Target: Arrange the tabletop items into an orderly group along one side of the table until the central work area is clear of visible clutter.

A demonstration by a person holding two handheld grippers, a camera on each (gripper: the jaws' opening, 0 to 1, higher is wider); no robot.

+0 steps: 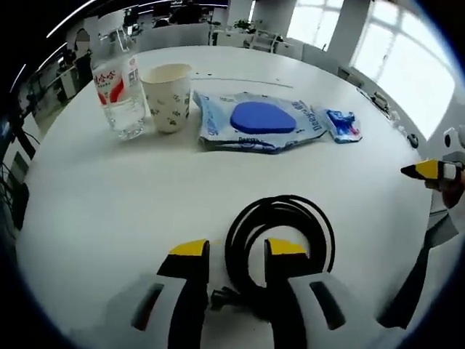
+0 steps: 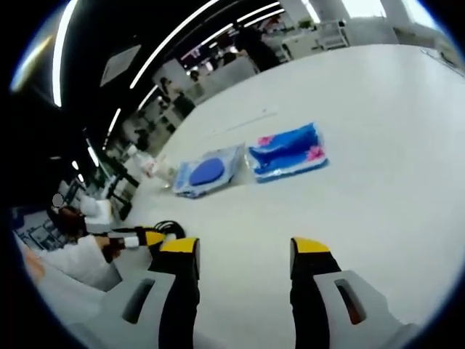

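Note:
A black coiled cable (image 1: pixel 280 229) lies on the white round table (image 1: pixel 109 203) right in front of my left gripper (image 1: pixel 236 251). That gripper is open, and the left side of the coil lies between its yellow-tipped jaws. At the far side stand a water bottle (image 1: pixel 120 91) with a red label and a paper cup (image 1: pixel 168 96). Beside them lie a blue pouch (image 1: pixel 258 120) and a small blue tissue pack (image 1: pixel 343 125). My right gripper (image 2: pixel 245 247) is open over bare table, nothing between its jaws. The pouch (image 2: pixel 207 172) and tissue pack (image 2: pixel 287 153) lie ahead of it.
The right gripper's yellow tip (image 1: pixel 429 169) enters at the right edge of the left gripper view. In the right gripper view the left gripper (image 2: pixel 149 238) and the cable (image 2: pixel 168 228) appear at the left. Office desks and chairs (image 1: pixel 240 33) stand beyond the table.

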